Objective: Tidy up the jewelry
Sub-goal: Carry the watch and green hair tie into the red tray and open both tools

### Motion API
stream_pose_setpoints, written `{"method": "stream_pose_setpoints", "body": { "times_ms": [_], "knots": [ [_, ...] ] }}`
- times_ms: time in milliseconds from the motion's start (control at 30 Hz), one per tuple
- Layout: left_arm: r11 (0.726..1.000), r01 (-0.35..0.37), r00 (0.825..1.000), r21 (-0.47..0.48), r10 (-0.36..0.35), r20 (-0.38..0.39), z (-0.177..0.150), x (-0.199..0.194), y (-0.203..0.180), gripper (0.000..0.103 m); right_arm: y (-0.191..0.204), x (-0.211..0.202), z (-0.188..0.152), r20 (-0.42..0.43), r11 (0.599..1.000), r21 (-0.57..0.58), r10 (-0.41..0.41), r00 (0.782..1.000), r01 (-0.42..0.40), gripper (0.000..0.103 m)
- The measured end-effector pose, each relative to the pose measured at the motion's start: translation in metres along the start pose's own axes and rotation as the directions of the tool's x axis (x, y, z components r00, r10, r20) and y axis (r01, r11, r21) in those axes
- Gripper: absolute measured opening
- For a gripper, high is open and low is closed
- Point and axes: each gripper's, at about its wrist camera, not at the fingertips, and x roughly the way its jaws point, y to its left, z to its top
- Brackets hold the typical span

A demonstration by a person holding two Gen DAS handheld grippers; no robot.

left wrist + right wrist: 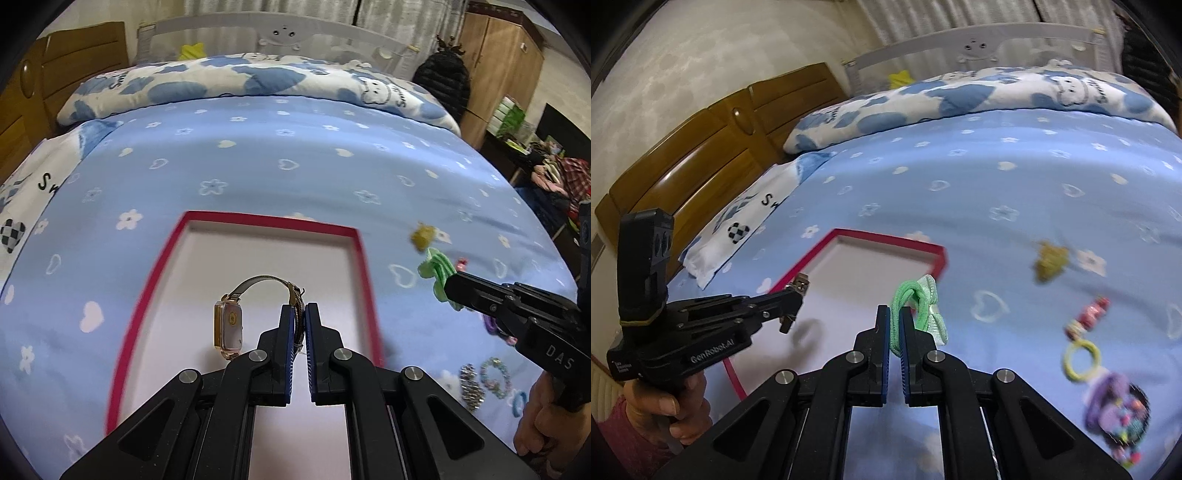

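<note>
from my left wrist view, my left tool point(299, 308) is clamped on the strap of a gold-cased wristwatch point(228, 329), holding it above the white floor of a red-rimmed box lid point(146, 291) that lies on the blue flowered bed sheet point(258, 162). my right tool point(448, 290) reaches in from the right edge with a green hair tie point(436, 267) at its tip. more pieces lie on the sheet to the right: a yellowish trinket point(423, 236), a beaded bracelet point(495, 376) and a silvery band point(469, 386).

from my right wrist view, my right tool point(895, 319) is closed on the green hair tie point(919, 302), its bow hanging out to the right, just off the lid's near corner point(940, 254). my left tool point(794, 299) is over the lid at the left, the watch clasp point(799, 285) showing at its tip. a yellow ring point(1082, 358), a red charm point(1093, 310) and a blurred purple heap point(1112, 406) lie on the sheet to the right.
</note>
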Motion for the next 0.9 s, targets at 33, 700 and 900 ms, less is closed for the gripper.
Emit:
{"method": "stream_pose_setpoints", "body": {
  "times_ms": [33,700,900],
  "knots": [
    [1.000,-0.005,1.000,-0.007,0.005,-0.007,0.003,0.004,0.004,0.004,0.004,0.006,0.004,-0.004,1.000,-0.010,0.007,1.000,-0.007,0.004],
    [0.995,-0.093,0.986,-0.027,0.089,-0.142,0.038,0.096,0.041,0.004,0.032,0.133,0.025,-0.236,0.988,-0.151,-0.042,0.971,0.006,0.004],
    [0.995,-0.098,0.980,-0.016,0.093,-0.178,0.035,0.107,0.042,0.005,0.030,0.146,0.021,-0.279,0.988,-0.152,-0.033,0.960,-0.011,0.009]
  ]
}}
